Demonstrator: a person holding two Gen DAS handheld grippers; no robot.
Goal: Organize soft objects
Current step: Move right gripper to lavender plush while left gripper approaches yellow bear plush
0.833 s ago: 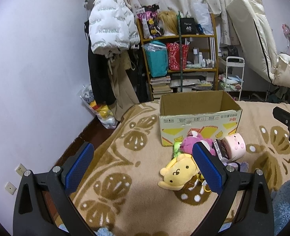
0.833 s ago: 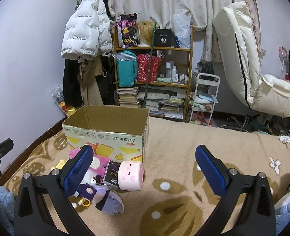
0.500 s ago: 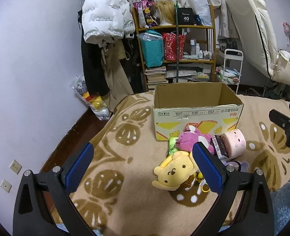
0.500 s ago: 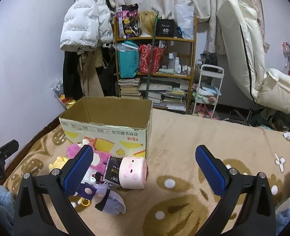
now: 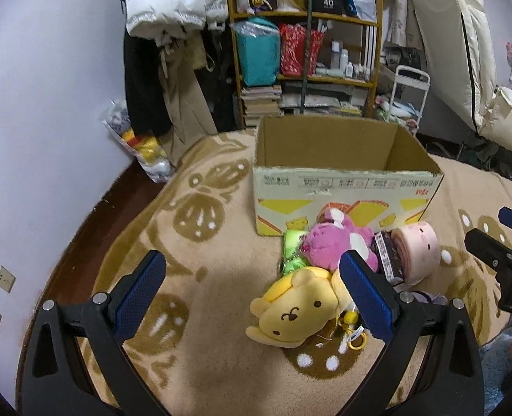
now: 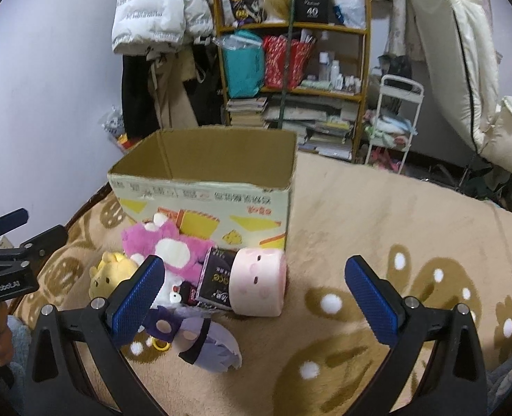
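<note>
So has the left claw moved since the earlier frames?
Yes. The left claw has moved forward and tilted down: the cardboard box looms larger, and the shelf sits higher.

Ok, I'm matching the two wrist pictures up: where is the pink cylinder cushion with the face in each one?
Left wrist: the pink cushion lies right of centre, beside the magenta plush.
Right wrist: the same cushion lies centre-left, in front of the box's right corner.
Shared landmark: the open cardboard box just behind it.
</note>
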